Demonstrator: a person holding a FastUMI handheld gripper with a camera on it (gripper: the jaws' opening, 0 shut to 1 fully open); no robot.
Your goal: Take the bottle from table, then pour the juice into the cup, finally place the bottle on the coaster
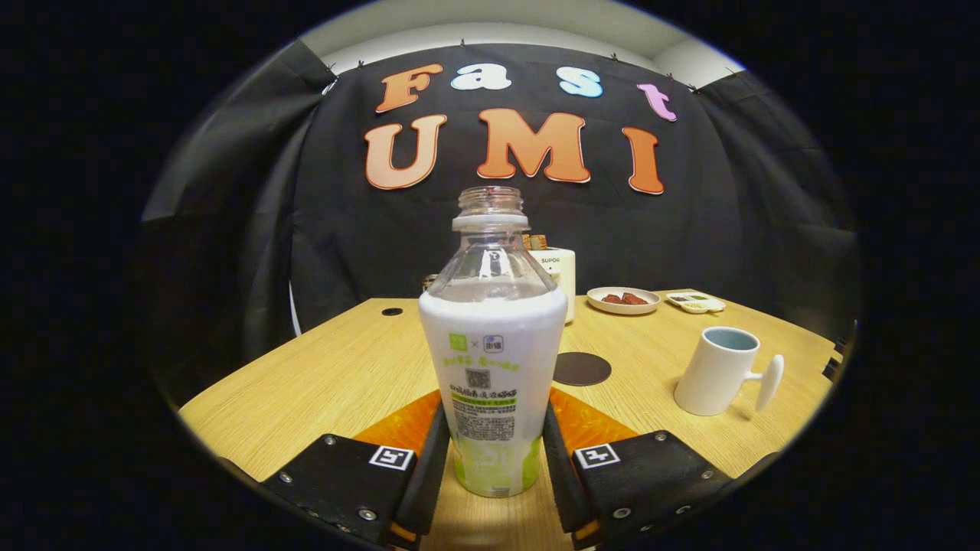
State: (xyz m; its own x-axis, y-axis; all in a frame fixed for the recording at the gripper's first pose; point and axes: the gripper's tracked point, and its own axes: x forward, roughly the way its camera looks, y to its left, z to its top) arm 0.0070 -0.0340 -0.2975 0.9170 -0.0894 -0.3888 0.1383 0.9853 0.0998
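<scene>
1. Bottle [493,360] stands upright on the table [321,383], cap off, neck open at top. Upper part clear, lower part wrapped in a white sleeve w/ green print. No liquid can be made out in the clear part; under the sleeve can't tell.
2. Gripper [493,459]: fingers sit either side of the bottle's lower body, one left, one right, both pressed against the sleeve. So it is closed around the bottle, gripping it low down.
3. Bottle base looks to be resting on the tabletop btw the fingers; whether it is lifted a hair, can't tell.
4. Coaster [582,368]: dark, round, flat on the table, just beyond the bottle and to its right, apart from it. Nothing on it.
5. Cup [720,371]: white mug, pale blue inside, upright, further right than the coaster and well apart from the bottle. Handle sticks out to the right w/ a flat disc end. Contents not visible from this angle.
6. Behind the bottle, partly hidden by it: a white container [560,275] near the table's far edge.
7. Far right side of table: a small round plate [623,300] w/ reddish-brown pieces, and next to it a small rectangular dish [695,303] w/ bits of food.
8. Table is light wood grain, w/ a small dark round hole [392,311] near the far left edge.
9. Black cloth wall [735,229] hangs behind the table.
</scene>
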